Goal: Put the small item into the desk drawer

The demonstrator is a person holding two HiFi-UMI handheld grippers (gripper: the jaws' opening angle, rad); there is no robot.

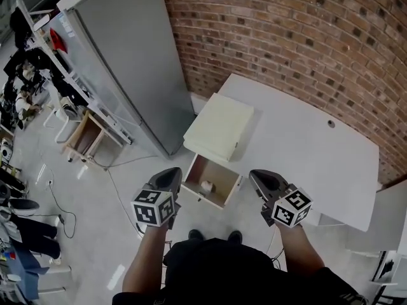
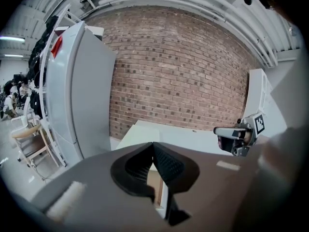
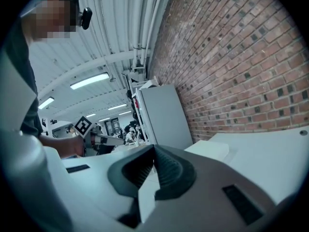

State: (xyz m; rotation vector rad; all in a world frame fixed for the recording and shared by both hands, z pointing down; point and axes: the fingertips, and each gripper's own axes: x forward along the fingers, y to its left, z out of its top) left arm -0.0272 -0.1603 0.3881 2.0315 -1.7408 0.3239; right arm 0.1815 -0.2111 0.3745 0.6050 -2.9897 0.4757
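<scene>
The wooden desk drawer (image 1: pixel 233 184) stands pulled out below a cream drawer unit (image 1: pixel 219 124) at the left end of the white desk (image 1: pixel 299 145). A small white item (image 1: pixel 206 185) lies inside it. My left gripper (image 1: pixel 173 172) hovers just left of the drawer and is shut with nothing between its jaws; its tips meet in the left gripper view (image 2: pixel 153 145). On the drawer's right, my right gripper (image 1: pixel 255 174) is also shut and holds nothing (image 3: pixel 154 148). Each gripper view shows the other gripper: the right one (image 2: pixel 236 137) and the left one (image 3: pixel 104 139).
A tall grey cabinet (image 1: pixel 127 56) stands left of the desk and a brick wall (image 1: pixel 286 30) runs behind it. Cables (image 1: pixel 117 192) trail over the floor beside a low wooden crate (image 1: pixel 86 135). The person's shoes (image 1: pixel 213 236) are just before the drawer. Clutter lines the far left.
</scene>
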